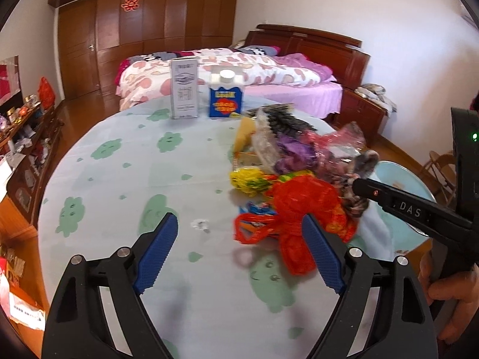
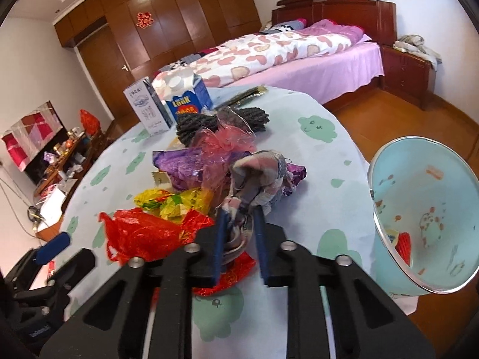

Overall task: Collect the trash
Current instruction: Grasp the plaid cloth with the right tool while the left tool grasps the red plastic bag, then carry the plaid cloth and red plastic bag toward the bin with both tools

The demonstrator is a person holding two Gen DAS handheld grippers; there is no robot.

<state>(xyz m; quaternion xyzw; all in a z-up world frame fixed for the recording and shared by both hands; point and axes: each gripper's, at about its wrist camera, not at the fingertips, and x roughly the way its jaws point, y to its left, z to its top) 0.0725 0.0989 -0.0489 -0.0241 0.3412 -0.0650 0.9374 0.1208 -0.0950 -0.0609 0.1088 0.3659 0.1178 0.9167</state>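
Observation:
A pile of trash lies on the round table (image 1: pixel 125 179): a red plastic bag (image 1: pixel 302 209), yellow wrappers (image 1: pixel 251 179), purple foil (image 2: pixel 176 170), pink cellophane (image 2: pixel 230 143) and a grey-pink cloth (image 2: pixel 257 176). My right gripper (image 2: pixel 241 212) is shut on the cloth and holds it over the pile. It enters the left wrist view from the right (image 1: pixel 359 185). My left gripper (image 1: pixel 239 227) is open and empty, low over the table, its right finger beside the red bag. A light blue bin (image 2: pixel 425 221) stands at the table's right edge with some trash inside.
A white carton (image 1: pixel 184 88) and a blue carton (image 1: pixel 226 97) stand at the table's far side. A small paper scrap (image 1: pixel 200 224) lies between my left fingers. A bed (image 2: pixel 299 56) is behind, a cluttered sideboard (image 1: pixel 27 137) on the left.

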